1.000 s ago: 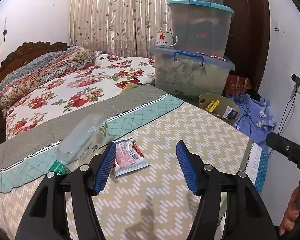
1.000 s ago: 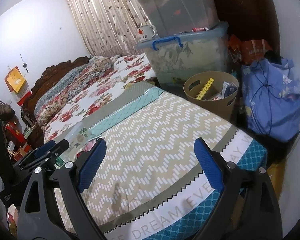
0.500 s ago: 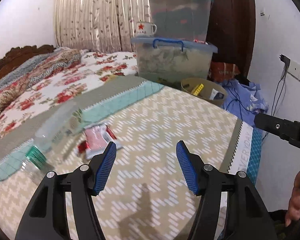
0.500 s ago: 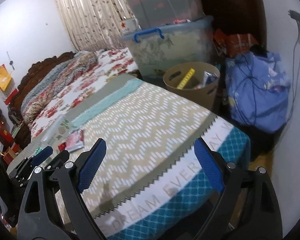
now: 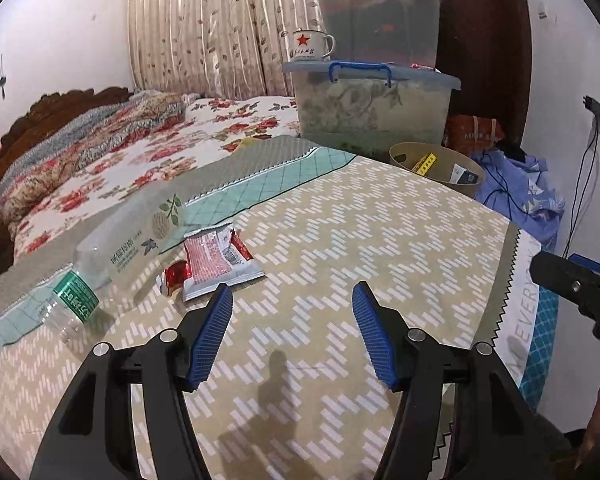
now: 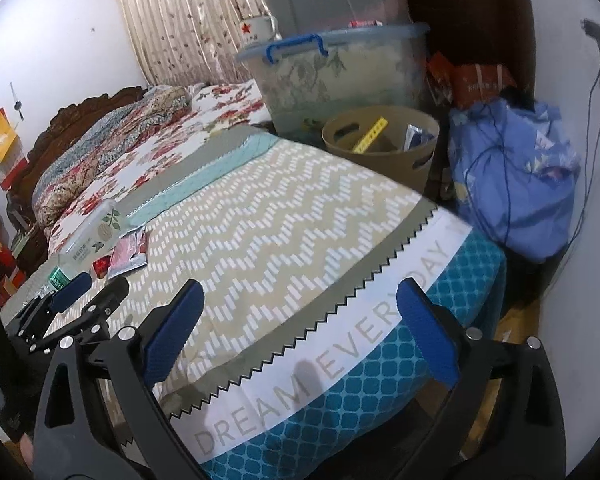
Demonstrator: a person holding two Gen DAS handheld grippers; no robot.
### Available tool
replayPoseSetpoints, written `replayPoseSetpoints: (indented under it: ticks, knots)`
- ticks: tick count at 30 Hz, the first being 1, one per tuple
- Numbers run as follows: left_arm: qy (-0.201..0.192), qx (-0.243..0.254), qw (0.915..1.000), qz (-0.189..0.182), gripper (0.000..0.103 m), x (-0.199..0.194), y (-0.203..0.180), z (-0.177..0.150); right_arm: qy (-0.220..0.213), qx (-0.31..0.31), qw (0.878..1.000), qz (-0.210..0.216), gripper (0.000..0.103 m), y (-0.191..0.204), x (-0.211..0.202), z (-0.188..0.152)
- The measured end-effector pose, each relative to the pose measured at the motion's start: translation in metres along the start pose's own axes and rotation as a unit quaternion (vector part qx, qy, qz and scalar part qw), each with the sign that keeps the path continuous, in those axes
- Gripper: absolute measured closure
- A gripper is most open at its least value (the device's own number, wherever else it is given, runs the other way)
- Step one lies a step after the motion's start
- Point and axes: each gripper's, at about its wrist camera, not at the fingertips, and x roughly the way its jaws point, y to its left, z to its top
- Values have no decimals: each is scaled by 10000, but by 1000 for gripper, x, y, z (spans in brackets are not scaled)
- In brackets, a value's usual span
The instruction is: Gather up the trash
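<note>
Bedding in 2 patterns is spread over the bed (image 5: 340, 220): a beige chevron-woven cover with a saw-tooth grey border and a teal lattice hem, and behind it a floral sheet in red and cream. Striped, leaf-printed curtains (image 5: 204, 28) are hung at the upper middle of the left wrist frame.

At the left of that frame a clear plastic bottle (image 5: 132, 236) is laid on its side, cylindrical, uncapped, with a green band at the neck. Touching it, a flat glossy snack wrapper (image 5: 216, 260) in red and white is seen, with a small crumpled red wrapper (image 5: 174, 276) at its left edge.

The left gripper (image 5: 292, 332) is held over the cover just below the flat wrapper, its ribbed blue pads (image 5: 210, 332) parted with nothing between them. The right gripper (image 6: 300, 328) is held over the printed hem, its jaws opening and empty.

Beside the bed, right of centre in the right wrist frame, a round tan basket (image 6: 380, 148) with cut-out handles is stood, holding a yellow strip and packets. Behind it 2 translucent lidded storage tubs (image 6: 340, 68) are stacked, with a white enamel mug (image 5: 310, 44) on the lower lid.
</note>
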Motion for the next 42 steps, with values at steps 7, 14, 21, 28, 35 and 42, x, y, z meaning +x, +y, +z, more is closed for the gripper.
replayPoseSetpoints:
  ticks: [7,14,21,28,35,42]
  knots:
    - [46,19,10000,17,41,2,-2,0,76,48,9999,104,6,0,5,-1]
    - [77,-21,10000,-5,37,3,-2,0,232,27,9996,187,6,3,11,-3]
    - [101,-53,9999,-23,20,2,-1,0,494,3,9984,278,4,6,19,-8]
    - [61,-81,9996,-278,9,-1,1,-1,326,137,9991,218,4,-3,14,-5]
    - [171,110,9997,-113,9,-7,-9,-4,324,378,9986,179,4,-20,18,0]
    - [84,-359,9991,-215,9,-35,3,1,306,496,9980,229,4,-28,19,2]
